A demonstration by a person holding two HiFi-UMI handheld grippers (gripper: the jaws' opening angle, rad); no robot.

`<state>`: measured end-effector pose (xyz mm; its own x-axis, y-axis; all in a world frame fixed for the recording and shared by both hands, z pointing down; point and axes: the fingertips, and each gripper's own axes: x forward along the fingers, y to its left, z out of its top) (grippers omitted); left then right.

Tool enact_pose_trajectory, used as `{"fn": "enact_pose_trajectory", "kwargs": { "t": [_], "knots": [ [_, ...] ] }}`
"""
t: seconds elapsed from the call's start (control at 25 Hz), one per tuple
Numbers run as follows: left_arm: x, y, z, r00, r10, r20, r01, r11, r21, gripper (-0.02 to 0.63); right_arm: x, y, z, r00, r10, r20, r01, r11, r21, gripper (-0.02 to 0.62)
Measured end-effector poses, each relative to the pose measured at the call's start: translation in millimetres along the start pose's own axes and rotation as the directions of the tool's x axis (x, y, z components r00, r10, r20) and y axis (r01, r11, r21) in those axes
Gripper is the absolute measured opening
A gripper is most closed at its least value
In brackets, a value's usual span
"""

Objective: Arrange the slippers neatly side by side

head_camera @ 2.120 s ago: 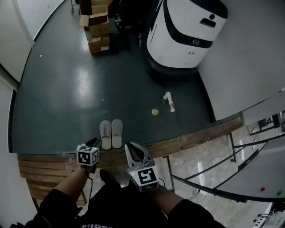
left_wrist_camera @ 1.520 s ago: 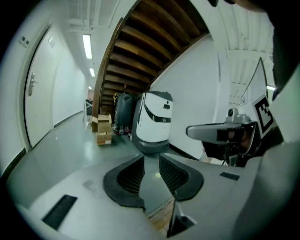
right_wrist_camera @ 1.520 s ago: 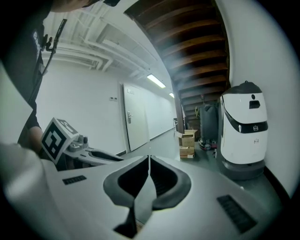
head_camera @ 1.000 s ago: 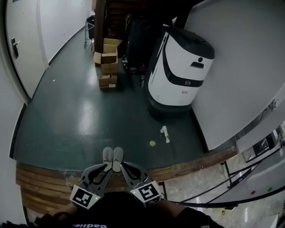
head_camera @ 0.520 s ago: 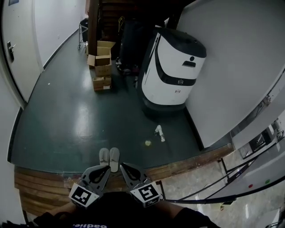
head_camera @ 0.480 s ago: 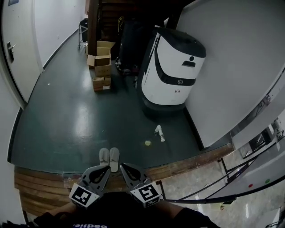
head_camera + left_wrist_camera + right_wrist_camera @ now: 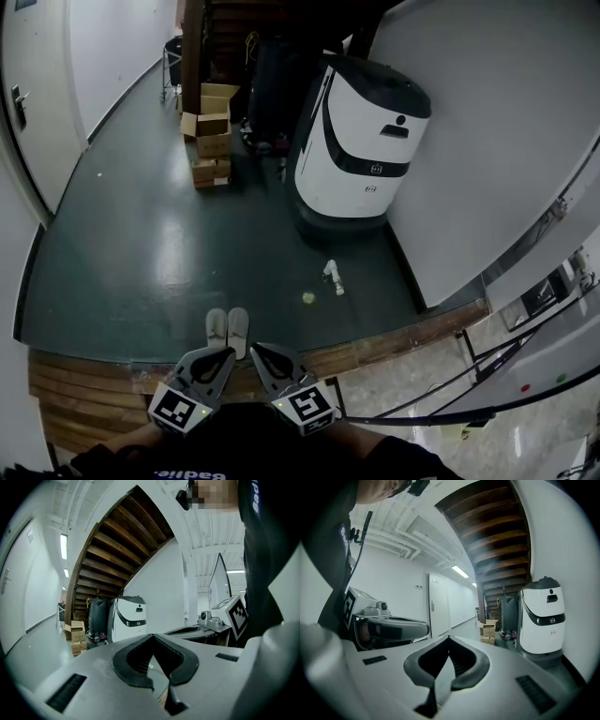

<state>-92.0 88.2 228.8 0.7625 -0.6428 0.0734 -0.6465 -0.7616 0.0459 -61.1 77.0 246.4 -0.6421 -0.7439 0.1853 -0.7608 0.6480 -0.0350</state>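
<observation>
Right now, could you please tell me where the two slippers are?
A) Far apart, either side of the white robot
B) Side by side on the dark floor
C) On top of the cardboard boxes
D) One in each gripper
B: the slippers lie close together, side by side, on the dark floor, just beyond the wooden boards.

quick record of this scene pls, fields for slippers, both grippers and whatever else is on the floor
slippers: white pair, side by side on the dark floor
left gripper: shut, empty, short of the slippers
right gripper: shut, empty, beside the left
also on floor: cardboard boxes, white machine
task state: looks done
</observation>
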Motion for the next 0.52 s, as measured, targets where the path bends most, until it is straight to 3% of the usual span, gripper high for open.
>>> {"fn": "enact_pose_trajectory", "kwargs": {
  "t": [0.52],
  "knots": [
    [1.7,8.7,-0.7,1.000,0.018,-0.006,-0.018,1.000,0.003,0.000,9.3,-2.0,3.1,1.000,0.018,0.005,-0.018,1.000,-0.005,-0.002]
  ]
}}
